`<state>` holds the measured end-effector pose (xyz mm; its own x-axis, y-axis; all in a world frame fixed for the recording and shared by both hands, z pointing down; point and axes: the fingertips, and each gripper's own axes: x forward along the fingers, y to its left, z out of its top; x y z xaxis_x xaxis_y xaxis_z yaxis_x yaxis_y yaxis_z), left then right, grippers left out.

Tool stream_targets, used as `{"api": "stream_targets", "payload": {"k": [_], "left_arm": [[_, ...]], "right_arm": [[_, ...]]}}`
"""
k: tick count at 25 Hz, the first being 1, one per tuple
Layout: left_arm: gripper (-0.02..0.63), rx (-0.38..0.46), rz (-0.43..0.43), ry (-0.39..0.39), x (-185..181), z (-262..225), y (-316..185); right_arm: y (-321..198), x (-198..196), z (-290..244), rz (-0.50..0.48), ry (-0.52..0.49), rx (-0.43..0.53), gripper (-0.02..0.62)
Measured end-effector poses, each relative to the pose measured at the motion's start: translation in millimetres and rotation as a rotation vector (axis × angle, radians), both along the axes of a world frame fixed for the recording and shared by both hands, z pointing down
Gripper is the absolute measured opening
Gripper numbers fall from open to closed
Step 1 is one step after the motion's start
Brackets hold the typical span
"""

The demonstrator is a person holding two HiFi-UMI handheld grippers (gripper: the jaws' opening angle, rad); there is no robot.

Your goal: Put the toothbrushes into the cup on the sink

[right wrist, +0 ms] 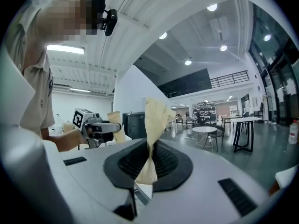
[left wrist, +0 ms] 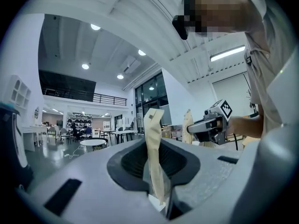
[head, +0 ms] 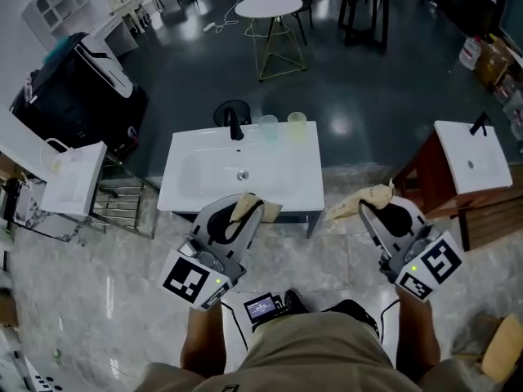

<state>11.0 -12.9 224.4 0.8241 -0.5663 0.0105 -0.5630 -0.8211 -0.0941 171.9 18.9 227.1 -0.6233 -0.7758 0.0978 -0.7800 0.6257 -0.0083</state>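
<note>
Tongs closed on the task's things: left tongs [left wrist: 158,190] pinch the left toothbrush [left wrist: 153,139], right tongs [right wrist: 142,185] the right toothbrush [right wrist: 154,120], both short of the sink [head: 196,188], whose cups [head: 269,127] flank the tap [head: 235,125]. We judge each toothbrush light, its paper wrapper crushable; hold mid-handle.

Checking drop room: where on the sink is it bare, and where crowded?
Bare on the sink: the basin around the drain, and the flat ledge right of it. Crowded: the back rim, where faucet, pale blue cup and yellow-green cup stand close together.
</note>
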Motion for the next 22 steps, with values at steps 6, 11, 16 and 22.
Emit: {"api": "stream_targets", "payload": {"k": [6, 11, 16, 22], "left_arm": [[0.064, -0.017, -0.027, 0.015, -18.8, 7.1, -27.9], [0.064, -0.023, -0.075, 0.017, -23.4, 12.0, -49.8], [0.064, -0.033, -0.124, -0.003, -21.6, 17.2, -77.8], [0.065, -0.044, -0.174, 0.006, -1.5, 18.2, -127.3]], "right_arm": [[-36.5, -14.8, -0.2, -0.019, 0.009, -0.003, 0.025], [-69.1, -11.7, 6.6, -0.046, 0.002, -0.006, 0.025], [-110.8, -4.7, 10.2, -0.085, -0.011, -0.003, 0.025], [-185.5, 17.8, 13.4, -0.106, -0.019, 0.007, 0.025]]}}
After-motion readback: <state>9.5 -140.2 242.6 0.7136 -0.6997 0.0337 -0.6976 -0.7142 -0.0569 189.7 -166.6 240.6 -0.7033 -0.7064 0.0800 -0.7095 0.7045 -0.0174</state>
